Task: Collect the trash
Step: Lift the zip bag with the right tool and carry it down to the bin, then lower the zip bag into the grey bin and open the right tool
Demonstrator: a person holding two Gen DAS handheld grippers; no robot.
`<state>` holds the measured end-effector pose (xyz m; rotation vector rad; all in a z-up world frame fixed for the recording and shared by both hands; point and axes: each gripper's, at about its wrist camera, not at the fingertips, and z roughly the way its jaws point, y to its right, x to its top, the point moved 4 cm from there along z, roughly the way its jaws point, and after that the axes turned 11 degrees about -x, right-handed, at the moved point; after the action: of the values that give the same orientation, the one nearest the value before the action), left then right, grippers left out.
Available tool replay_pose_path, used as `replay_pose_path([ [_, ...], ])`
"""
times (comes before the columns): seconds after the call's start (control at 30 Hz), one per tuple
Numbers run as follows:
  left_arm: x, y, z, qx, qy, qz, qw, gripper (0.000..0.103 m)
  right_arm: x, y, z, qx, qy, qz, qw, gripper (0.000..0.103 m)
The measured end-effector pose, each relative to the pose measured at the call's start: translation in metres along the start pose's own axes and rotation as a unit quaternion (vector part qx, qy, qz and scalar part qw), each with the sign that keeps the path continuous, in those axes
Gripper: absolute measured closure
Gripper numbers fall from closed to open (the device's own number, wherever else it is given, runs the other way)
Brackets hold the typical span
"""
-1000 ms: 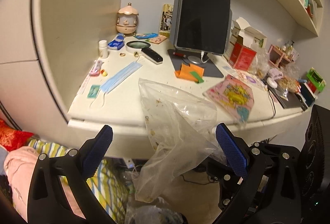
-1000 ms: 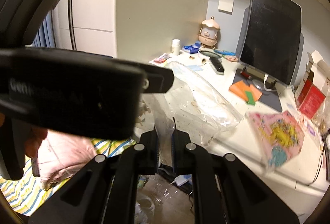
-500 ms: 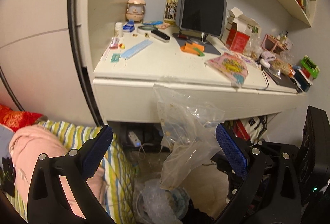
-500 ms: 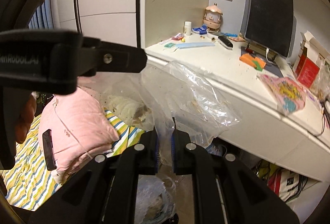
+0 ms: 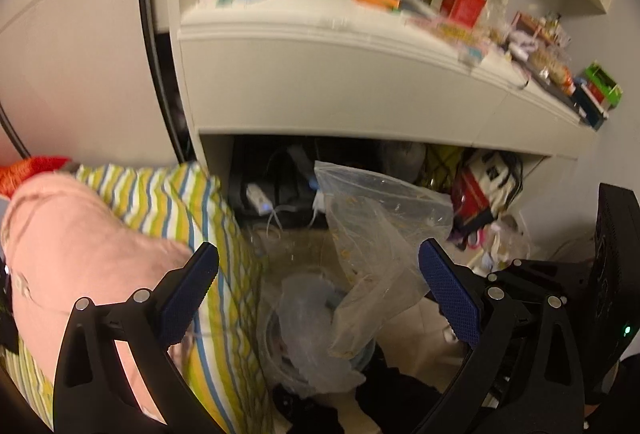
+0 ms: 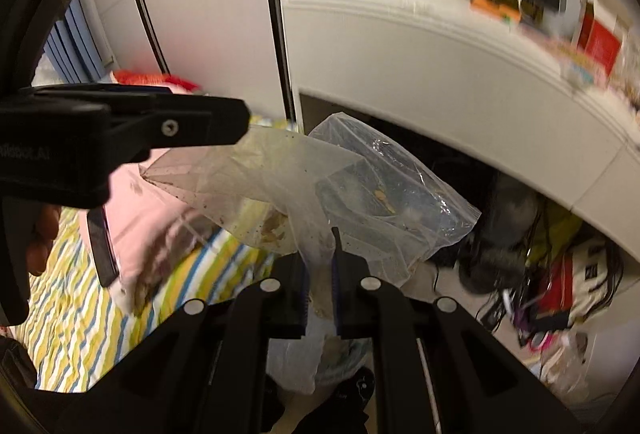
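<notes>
A clear, crumb-soiled plastic bag (image 6: 384, 194) hangs from my right gripper (image 6: 320, 260), whose jaws are shut on its lower edge. In the left wrist view the same bag (image 5: 376, 234) dangles between the spread blue pads (image 5: 448, 294) of my left gripper (image 5: 318, 248), which is open and touches nothing. The bag's bottom hangs just above a plastic-lined trash bin (image 5: 304, 338) on the floor. That bin (image 6: 296, 362) is partly hidden behind the right gripper's fingers. One of the left gripper's fingers (image 6: 192, 122) crosses the upper left of the right wrist view.
A white desk (image 5: 340, 74) crowded with small items overhangs the bin. A striped sheet (image 5: 176, 202) and a pink pillow (image 5: 80, 234) lie at the left. Bags and cables (image 5: 488, 190) fill the space under the desk at the right. A hand (image 6: 40, 234) holds the left gripper.
Both grippers have sunk from desktop height to below the desk's edge. The bag came down with the right gripper, and the bin has come into view beneath it.
</notes>
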<state>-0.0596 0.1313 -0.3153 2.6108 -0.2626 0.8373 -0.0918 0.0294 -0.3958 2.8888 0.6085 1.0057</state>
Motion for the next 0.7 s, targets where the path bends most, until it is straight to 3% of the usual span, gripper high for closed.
replay_pose_path([
  [0.43, -0.114, -0.049, 0.101, 0.048, -0.105, -0.032, 0.9928, 0.006, -0.085, -0.012, 0.109, 0.041, -0.102, 0.005, 0.994, 0.092],
  [0.7, -0.167, -0.073, 0.152, 0.059, -0.14, -0.06, 0.9866, 0.006, -0.13, -0.024, 0.172, 0.06, -0.143, -0.019, 0.988, 0.092],
])
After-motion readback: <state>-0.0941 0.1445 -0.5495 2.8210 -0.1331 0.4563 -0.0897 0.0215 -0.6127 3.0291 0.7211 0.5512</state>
